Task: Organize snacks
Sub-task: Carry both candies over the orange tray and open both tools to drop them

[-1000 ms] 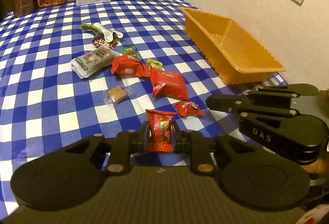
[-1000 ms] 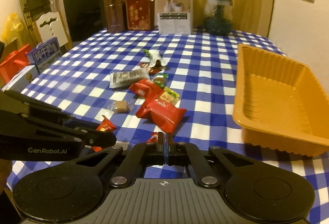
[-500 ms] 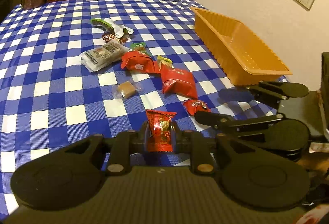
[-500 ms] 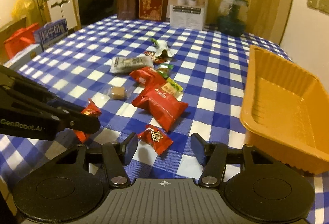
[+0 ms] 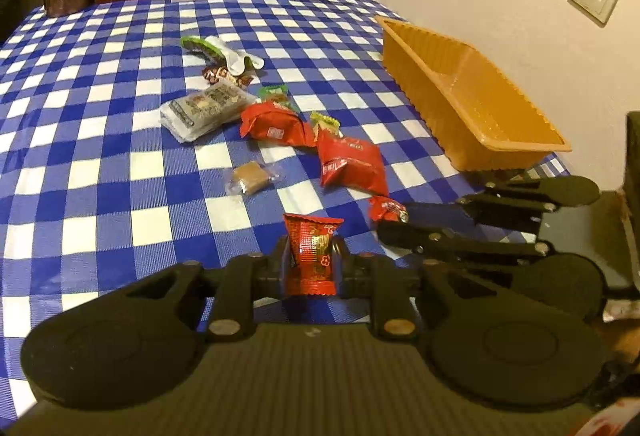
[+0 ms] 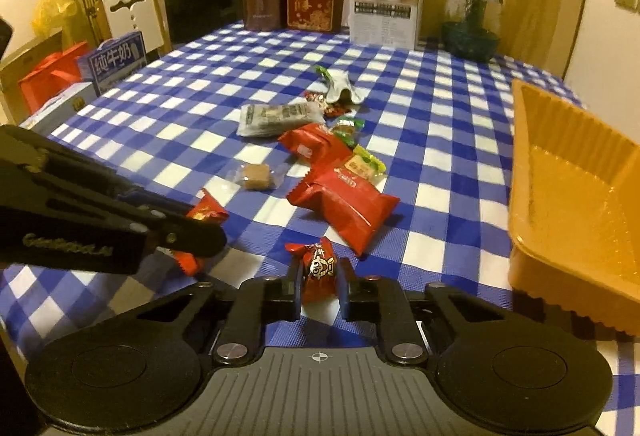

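Left gripper clamps a red snack packet. Right gripper, jaws just closed, pinches a small red candy above the counter.

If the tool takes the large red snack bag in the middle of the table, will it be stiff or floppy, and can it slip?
The large red snack bag looks puffed and creased, so it is probably soft, light, and would sag or dent when squeezed. Its wrapper looks glossy, so it may slip from a shallow pinch. It lies flat on the checked tablecloth, so it should slide when pushed, not roll.
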`<state>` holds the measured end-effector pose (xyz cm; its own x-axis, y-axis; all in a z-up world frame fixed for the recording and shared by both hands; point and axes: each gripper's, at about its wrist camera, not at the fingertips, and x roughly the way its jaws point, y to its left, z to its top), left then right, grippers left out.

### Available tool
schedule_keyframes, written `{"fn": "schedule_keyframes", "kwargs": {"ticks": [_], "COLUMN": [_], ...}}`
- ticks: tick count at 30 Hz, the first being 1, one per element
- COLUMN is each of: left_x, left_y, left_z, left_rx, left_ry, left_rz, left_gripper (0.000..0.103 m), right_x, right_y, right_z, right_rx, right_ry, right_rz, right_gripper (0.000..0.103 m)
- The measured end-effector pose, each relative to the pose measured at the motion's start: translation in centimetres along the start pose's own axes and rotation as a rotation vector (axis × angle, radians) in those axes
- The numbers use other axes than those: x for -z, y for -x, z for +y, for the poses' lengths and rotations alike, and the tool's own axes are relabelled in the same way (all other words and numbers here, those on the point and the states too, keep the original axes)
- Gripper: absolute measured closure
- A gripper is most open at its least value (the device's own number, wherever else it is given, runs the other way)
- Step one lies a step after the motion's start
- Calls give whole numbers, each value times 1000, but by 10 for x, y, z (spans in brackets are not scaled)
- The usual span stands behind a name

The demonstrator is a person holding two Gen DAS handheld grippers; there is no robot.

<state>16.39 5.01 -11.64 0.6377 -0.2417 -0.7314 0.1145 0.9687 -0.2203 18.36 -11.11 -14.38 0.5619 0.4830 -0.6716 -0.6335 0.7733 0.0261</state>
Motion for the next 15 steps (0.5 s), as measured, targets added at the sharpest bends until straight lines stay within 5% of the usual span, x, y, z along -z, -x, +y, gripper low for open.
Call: {"fn": "schedule_keyframes", "kwargs": {"ticks": [15], "left_x": [-42], "left_y": [19], "left_z": [-61], "left_rx": [62], "left_ry": [-37], "left_rz": [-89], "left_gripper": [84], "right_x": [-15], "right_y": [91], "right_z": [-39], "right_rx": [187], "right_ry": [-180], "right_rz": [-215], "right_gripper": [85]}}
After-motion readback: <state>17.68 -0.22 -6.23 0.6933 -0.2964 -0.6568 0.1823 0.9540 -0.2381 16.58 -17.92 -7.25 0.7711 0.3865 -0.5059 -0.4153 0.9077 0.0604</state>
